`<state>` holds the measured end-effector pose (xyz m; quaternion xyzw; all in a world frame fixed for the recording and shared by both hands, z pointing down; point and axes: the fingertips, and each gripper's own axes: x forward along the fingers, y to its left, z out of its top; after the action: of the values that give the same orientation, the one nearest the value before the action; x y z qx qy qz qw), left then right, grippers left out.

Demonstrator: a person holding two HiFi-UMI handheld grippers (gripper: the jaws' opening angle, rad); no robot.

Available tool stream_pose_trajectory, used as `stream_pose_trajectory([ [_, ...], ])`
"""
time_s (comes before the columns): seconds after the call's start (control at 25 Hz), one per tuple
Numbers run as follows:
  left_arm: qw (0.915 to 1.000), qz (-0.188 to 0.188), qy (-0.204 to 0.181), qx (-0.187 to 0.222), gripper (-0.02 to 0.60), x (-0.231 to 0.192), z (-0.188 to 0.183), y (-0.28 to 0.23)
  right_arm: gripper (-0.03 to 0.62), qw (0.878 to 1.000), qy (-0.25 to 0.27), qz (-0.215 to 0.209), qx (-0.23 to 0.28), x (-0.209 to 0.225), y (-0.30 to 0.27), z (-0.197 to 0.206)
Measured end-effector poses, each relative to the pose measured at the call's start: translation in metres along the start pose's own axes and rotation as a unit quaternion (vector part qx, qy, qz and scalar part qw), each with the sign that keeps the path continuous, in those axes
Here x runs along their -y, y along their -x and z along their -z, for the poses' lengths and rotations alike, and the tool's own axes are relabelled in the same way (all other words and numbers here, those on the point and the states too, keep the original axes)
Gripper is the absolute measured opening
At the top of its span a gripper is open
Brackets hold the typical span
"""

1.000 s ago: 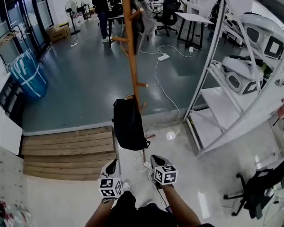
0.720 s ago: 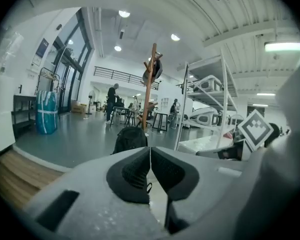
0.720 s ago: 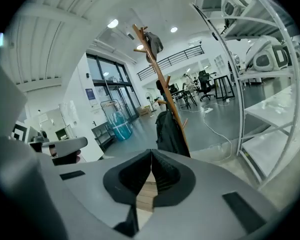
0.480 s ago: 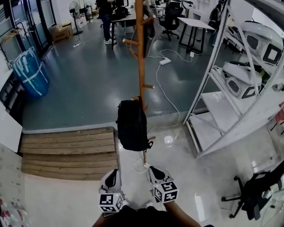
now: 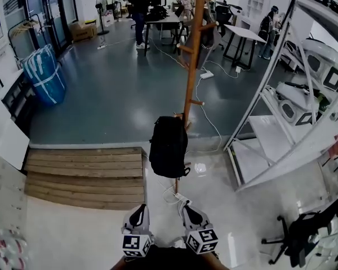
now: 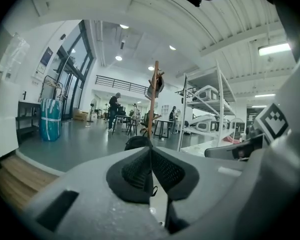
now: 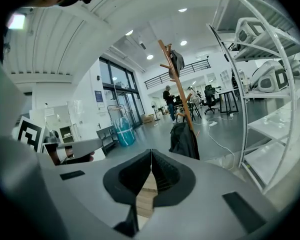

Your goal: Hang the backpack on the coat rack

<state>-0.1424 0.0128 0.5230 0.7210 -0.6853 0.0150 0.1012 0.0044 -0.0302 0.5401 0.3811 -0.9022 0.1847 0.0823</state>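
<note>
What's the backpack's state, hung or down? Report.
Hung. The backpack hangs upright from the rack, low on its pole.

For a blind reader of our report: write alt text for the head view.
A black backpack hangs low on a tall wooden coat rack. At the bottom edge, the left gripper and right gripper are shut and empty, well short of it.

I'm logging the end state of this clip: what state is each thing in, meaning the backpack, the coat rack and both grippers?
backpack: hanging on a lower peg of the rack, apart from both grippers.
coat rack: upright, with a grey garment hung near its top.
left gripper: shut, nothing between the jaws.
right gripper: shut, nothing between the jaws.
</note>
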Motion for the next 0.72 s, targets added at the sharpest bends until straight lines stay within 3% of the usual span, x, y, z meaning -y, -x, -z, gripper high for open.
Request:
stream_pose_trajectory([
  [0.72, 0.9998, 0.019, 0.000, -0.006, 0.023, 0.003, 0.011, 0.019, 0.012, 1.000, 0.005, -0.005, 0.004, -0.021, 0.004, 0.008],
])
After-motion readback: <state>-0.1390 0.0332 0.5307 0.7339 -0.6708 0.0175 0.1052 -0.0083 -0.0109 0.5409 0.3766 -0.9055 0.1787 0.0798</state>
